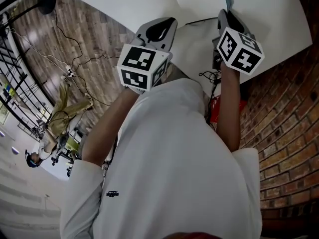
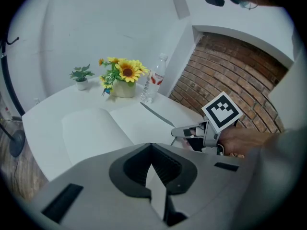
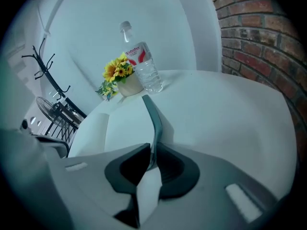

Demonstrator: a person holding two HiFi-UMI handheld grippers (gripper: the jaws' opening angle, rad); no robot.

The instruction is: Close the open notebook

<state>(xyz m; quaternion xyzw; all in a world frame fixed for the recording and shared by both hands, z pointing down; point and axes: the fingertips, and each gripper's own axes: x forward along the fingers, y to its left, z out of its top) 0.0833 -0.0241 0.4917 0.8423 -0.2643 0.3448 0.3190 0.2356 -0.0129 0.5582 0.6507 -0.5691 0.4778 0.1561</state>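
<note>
In the head view my torso (image 1: pixel 174 158) and the 2 marker cubes (image 1: pixel 142 66) hide most of the white table (image 1: pixel 269 14). The notebook (image 2: pixel 110 126) lies open there with blank pages, near the sunflowers (image 2: pixel 125 72) and the bottle (image 2: pixel 154 83). My right gripper (image 3: pixel 151 153) pinches its raised grey cover (image 3: pixel 154 121). My left gripper (image 2: pixel 151 147) is closed on nothing.

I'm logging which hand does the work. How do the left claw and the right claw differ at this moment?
The right claw is shut on the notebook's right cover, while the left claw is shut on nothing. The right claw holds that cover tilted up from the table; the left claw hangs short of the flat left page. Both have their jaws together.
</note>
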